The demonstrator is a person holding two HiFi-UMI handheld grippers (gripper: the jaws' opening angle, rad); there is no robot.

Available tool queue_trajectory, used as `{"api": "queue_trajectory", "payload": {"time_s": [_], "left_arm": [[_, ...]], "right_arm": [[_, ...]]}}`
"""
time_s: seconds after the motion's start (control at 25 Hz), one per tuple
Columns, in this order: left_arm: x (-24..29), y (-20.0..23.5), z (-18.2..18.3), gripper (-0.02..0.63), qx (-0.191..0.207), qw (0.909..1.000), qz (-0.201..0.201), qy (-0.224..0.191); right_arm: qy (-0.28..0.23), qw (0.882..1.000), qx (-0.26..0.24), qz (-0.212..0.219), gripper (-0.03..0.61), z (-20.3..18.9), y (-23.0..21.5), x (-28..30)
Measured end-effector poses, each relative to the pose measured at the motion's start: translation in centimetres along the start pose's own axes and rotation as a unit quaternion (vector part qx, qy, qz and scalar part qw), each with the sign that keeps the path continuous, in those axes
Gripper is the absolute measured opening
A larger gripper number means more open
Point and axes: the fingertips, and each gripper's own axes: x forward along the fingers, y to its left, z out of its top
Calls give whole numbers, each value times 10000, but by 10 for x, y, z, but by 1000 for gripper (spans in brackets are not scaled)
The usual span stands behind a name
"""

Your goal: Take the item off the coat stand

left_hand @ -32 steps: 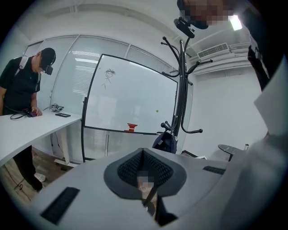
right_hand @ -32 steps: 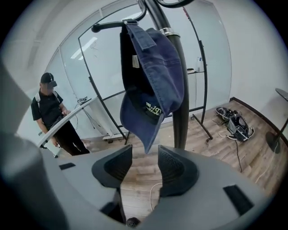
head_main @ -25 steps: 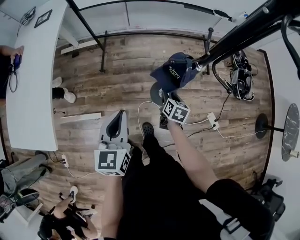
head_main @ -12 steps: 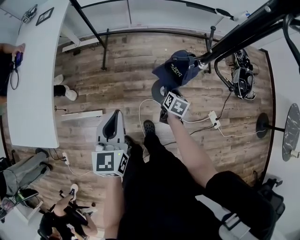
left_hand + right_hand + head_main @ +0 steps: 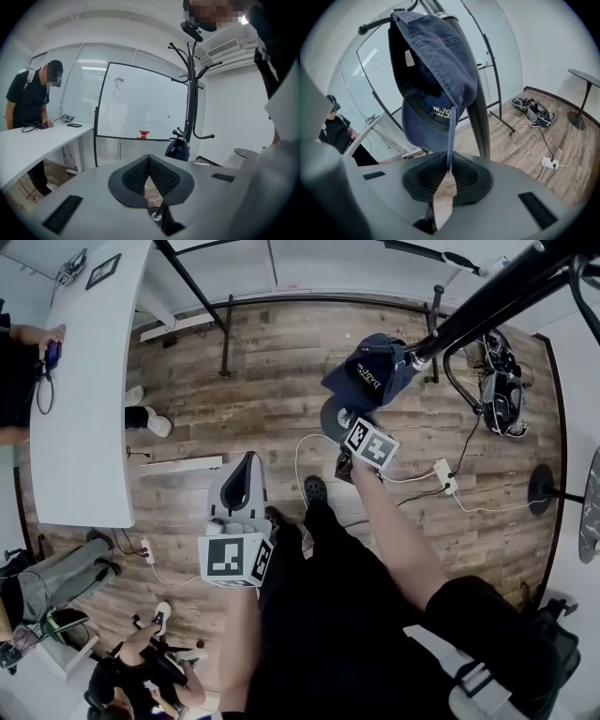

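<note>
Right gripper view: coat stand (image 5: 478, 108), navy cap (image 5: 436, 70) hanging off its hook. Cap looks soft and light, should lift off easily; thin lower edge is the hold. Right gripper (image 5: 449, 176) jaws have just been closing, now pinching that edge. Left gripper (image 5: 149, 176) closed, empty.

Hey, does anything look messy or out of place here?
Nothing looks damaged. A white power strip lies out on the wood floor near the coat stand, a likely trip risk, and a tangled heap of gear sits beyond it.
</note>
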Motion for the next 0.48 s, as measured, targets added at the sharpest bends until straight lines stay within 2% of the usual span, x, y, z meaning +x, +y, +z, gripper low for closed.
{"api": "queue_trajectory", "payload": {"time_s": [0.2, 0.48], "left_arm": [[-3, -1, 1, 15, 43, 10000, 0, -38], [-5, -2, 5, 15, 89, 9999, -14, -109]], "right_arm": [[-19, 9998, 176, 97, 43, -1, -2, -6], [-122, 9997, 39, 198, 43, 2, 4, -17]]}}
